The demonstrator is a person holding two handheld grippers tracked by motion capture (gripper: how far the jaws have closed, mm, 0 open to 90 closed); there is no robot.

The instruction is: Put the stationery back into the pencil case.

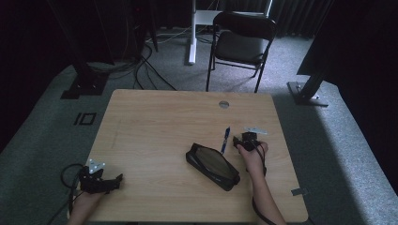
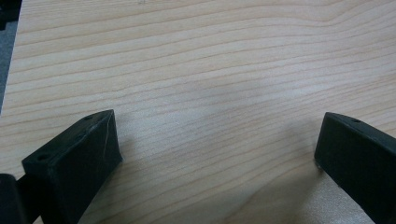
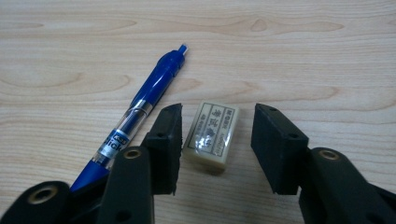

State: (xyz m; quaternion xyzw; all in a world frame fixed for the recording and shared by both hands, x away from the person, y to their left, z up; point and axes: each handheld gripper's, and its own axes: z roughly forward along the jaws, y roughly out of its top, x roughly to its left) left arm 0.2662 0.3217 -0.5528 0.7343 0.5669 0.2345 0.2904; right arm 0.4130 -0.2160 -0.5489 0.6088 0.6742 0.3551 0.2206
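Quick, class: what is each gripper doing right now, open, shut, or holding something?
Left gripper: open, holding nothing, over bare table.
Right gripper: open, jaws either side of the eraser, not yet closed on it.

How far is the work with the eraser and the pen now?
Done: nothing visibly; the open black case seems empty. In hand: the right gripper stands open around the eraser, not closed yet. Left: gripping and lifting the eraser; the blue pen lies untouched. The left gripper idles open.
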